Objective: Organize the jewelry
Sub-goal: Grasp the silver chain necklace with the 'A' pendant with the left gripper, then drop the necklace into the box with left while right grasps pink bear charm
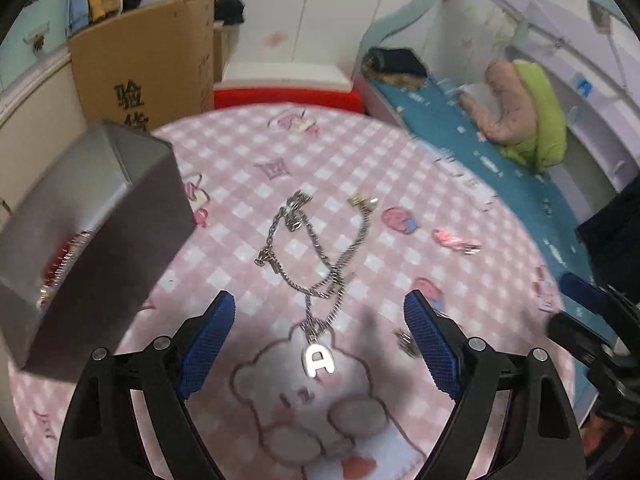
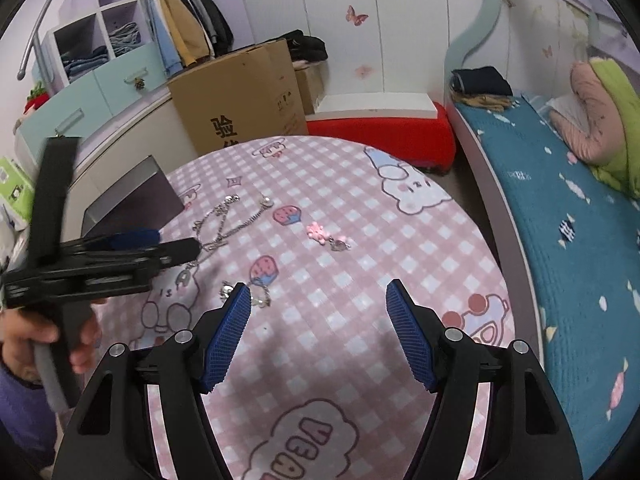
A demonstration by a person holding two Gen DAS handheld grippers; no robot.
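A silver chain necklace [image 1: 316,248] with an "A" pendant [image 1: 319,360] lies tangled on the pink checked tablecloth [image 1: 360,152]. My left gripper [image 1: 319,296] hovers just above it, open, and the pendant shows between its blue pads, untouched. A grey box [image 1: 100,240] with jewelry inside stands at the left. In the right wrist view my right gripper [image 2: 318,286] is open over bare cloth. Small silver earrings [image 2: 260,300] lie by its left fingertip, and a pink charm piece [image 2: 320,234] lies further off. The left gripper [image 2: 176,242] reaches over the necklace [image 2: 224,228] there.
A cardboard box [image 2: 240,100] and a red seat [image 2: 380,132] stand beyond the round table. A bed with a blue cover [image 2: 560,220] runs along the right. A hand [image 2: 24,344] holds the left gripper's handle. The right gripper [image 1: 568,308] shows at the right edge.
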